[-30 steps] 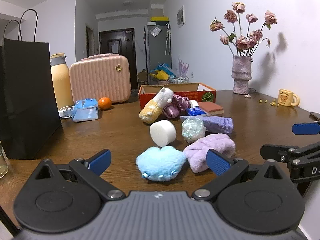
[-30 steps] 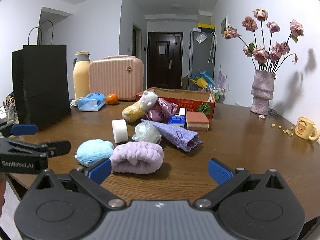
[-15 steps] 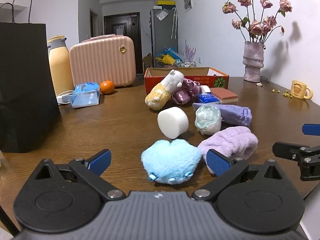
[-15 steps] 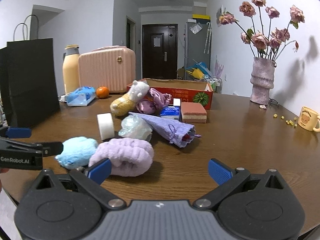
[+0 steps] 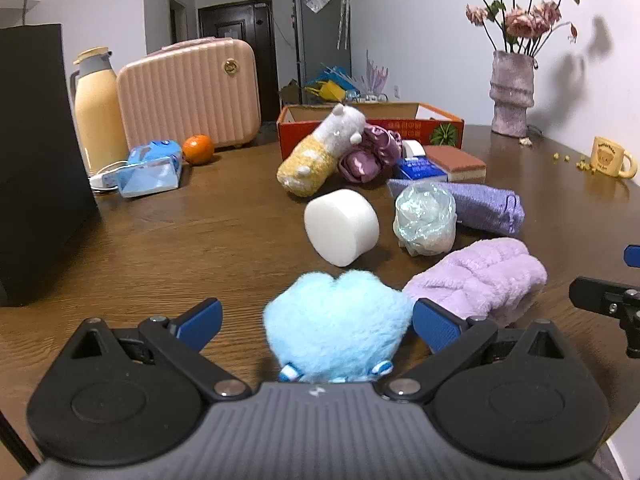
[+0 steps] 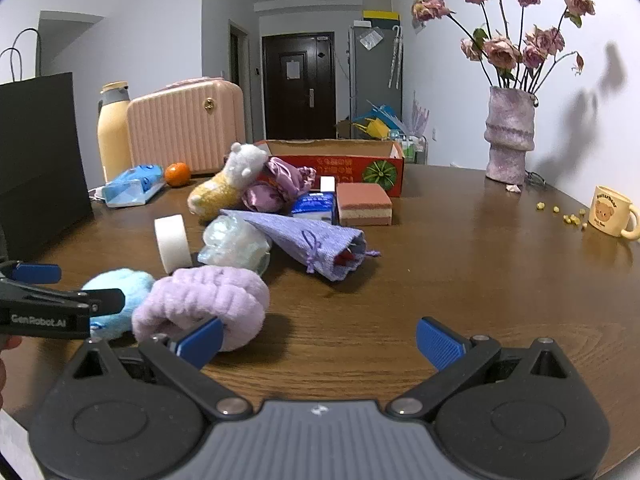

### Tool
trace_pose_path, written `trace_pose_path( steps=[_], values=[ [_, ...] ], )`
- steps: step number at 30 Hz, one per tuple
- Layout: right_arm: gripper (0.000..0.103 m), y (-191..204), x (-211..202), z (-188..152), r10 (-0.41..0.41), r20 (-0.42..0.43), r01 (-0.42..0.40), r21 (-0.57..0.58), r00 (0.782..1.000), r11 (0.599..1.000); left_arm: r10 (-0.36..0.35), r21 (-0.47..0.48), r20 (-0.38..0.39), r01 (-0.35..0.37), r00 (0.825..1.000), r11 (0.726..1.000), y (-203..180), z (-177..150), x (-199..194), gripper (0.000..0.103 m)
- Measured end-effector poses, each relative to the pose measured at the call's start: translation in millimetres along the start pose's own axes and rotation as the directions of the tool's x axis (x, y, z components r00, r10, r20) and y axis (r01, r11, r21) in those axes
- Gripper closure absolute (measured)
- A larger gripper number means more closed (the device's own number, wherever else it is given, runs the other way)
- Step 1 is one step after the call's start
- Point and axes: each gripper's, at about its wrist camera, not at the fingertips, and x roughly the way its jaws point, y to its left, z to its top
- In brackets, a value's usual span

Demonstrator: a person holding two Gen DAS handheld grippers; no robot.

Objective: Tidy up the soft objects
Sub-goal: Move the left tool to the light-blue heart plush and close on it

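A fluffy light blue plush [image 5: 338,322] lies on the wooden table between the wide-apart fingers of my open left gripper [image 5: 318,322], nearer the right pad. Beside it rests a rolled lilac fleece [image 5: 480,276], with a white foam cylinder [image 5: 342,226] and a crumpled clear bag [image 5: 425,218] behind. Further back are a yellow-white plush [image 5: 320,152], purple fabric [image 5: 370,152] and a lilac pouch [image 5: 480,204]. My right gripper [image 6: 318,340] hovers open with bare table between its fingers; its left pad overlaps the fleece [image 6: 202,304] in view.
An open red cardboard box [image 5: 400,126] stands behind the pile, with a pink-topped sponge [image 5: 456,162] and a blue packet [image 5: 422,168] in front. A black bag [image 5: 36,160], flask [image 5: 98,108], pink case [image 5: 188,92], orange [image 5: 198,149], vase [image 5: 513,92] and mug [image 5: 610,157] ring the table.
My left gripper has advanced until the blue plush sits between its fingers. The right gripper has moved forward and slightly right, closer to the lilac fleece. Both stayed open.
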Motion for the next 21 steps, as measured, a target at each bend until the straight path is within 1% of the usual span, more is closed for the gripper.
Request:
trace_pose_path(
  steps=[6,12,14,17,21],
  values=[
    [0.000,-5,4,1,-0.016,-0.007,0.016,0.012,1.000,1.000,-0.016,0.001,-0.050,0.016,0.999,1.000,-5,3,23,0.000],
    [0.000,-6,9,1,-0.023,-0.014,0.023,0.019,1.000,1.000,-0.033,-0.010,-0.069,0.032,0.997,0.999,-5,3,36,0.000],
    [0.000,-6,10,1,-0.022,-0.017,0.023,0.019,1.000,1.000,-0.043,-0.013,-0.071,0.042,0.997,0.999,-4,3,37,0.009],
    [0.000,-4,11,1,-0.019,-0.021,0.019,0.016,1.000,1.000,-0.052,-0.010,-0.069,0.051,0.996,0.999,-5,2,36,0.013],
    [0.000,-2,10,0,-0.014,-0.024,0.014,0.010,1.000,1.000,-0.062,-0.011,-0.060,0.061,0.996,0.998,-5,1,34,0.015]
  ],
)
